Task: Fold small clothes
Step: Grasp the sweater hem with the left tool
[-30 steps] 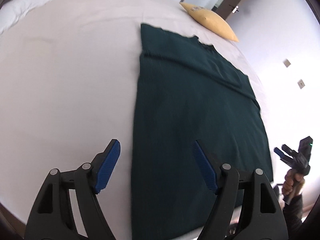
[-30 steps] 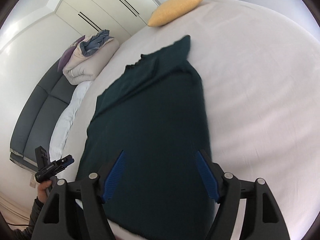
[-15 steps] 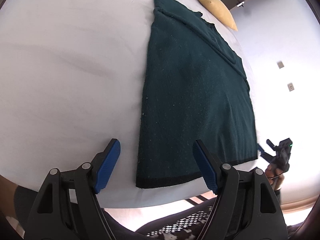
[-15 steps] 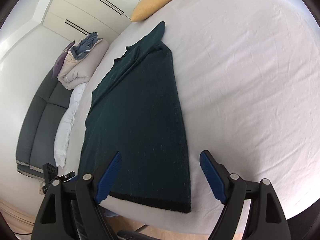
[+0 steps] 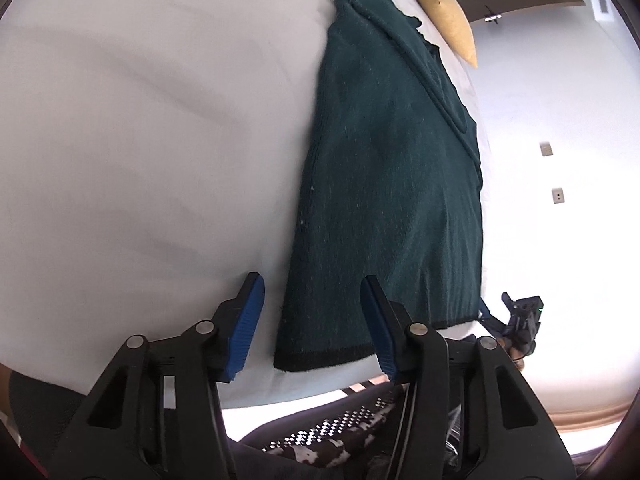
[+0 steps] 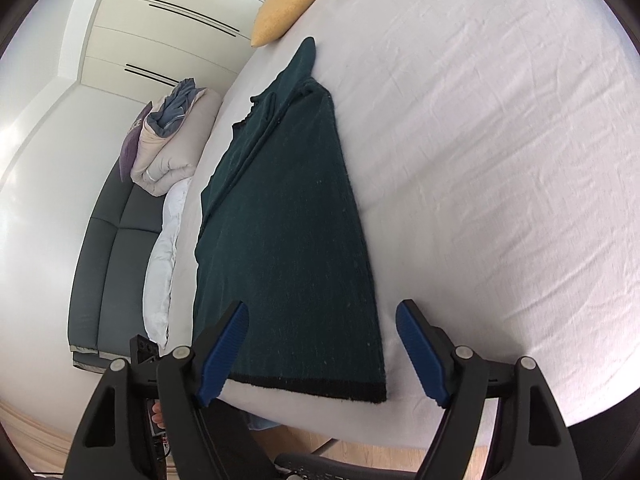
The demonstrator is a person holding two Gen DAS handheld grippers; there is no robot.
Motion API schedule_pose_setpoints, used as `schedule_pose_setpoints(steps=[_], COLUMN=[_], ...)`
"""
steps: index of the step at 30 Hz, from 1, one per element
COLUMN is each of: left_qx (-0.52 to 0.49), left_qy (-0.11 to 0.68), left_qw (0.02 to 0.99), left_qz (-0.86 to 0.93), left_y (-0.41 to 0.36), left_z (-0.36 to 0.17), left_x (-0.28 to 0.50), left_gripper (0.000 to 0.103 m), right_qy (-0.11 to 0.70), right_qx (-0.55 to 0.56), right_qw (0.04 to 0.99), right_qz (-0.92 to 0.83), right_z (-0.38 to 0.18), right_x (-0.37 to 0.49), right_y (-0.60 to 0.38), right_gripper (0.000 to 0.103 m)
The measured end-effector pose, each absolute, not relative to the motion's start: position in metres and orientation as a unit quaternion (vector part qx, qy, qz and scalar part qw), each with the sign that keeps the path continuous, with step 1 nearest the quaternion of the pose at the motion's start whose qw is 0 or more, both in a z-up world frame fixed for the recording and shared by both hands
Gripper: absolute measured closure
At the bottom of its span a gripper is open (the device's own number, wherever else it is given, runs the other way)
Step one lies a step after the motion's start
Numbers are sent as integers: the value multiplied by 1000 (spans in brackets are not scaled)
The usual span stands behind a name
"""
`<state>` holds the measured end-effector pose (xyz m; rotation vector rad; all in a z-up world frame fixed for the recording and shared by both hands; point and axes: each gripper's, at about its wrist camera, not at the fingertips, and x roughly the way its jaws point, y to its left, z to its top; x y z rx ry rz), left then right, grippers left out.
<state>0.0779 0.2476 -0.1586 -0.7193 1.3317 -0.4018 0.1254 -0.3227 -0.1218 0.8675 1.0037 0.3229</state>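
A dark green knit sweater (image 5: 384, 184) lies flat on the white bed, sleeves folded in, black hem toward me; it also shows in the right wrist view (image 6: 292, 236). My left gripper (image 5: 312, 324) is open and empty, its blue pads straddling the hem's left corner from just above. My right gripper (image 6: 324, 344) is open and empty, hovering over the hem's right corner. The right gripper also shows small at the far right of the left wrist view (image 5: 520, 320).
White bed sheet (image 6: 500, 160) stretches to the right. A yellow pillow (image 6: 288, 4) lies past the sweater's collar. A folded duvet (image 6: 172, 144) and a dark sofa (image 6: 104, 264) stand at the left. The bed's front edge and a chair (image 5: 332, 436) are below.
Both grippers have pulled back toward the bed's front edge and dropped lower, so the hem now lies between the fingers. Both stayed open.
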Motion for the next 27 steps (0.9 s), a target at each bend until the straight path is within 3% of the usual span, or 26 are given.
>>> schedule_pose_setpoints(steps=[6, 8, 13, 25, 27], left_qx=[-330, -339, -349, -366, -367], left_qy=[613, 613, 608, 579, 575], left_qw=[692, 685, 684, 697, 699], left_qz=[-192, -199, -202, -212, -216], left_y=[242, 238, 235, 233, 233], left_z=[-157, -159, -165, -165, -165], left_x=[78, 79, 79, 76, 73], left_gripper=[57, 72, 90, 95, 96], right_qy=[470, 475, 484, 519, 524], right_qx=[407, 406, 409, 388, 379], right_qw=[768, 765, 760, 746, 745], right_qz=[154, 154, 148, 156, 163], right_z=[-122, -123, -126, -129, -129], right_x=[120, 119, 117, 118, 122], right_y=[-327, -328, -331, -320, -312], right_gripper=[27, 28, 33, 34, 44])
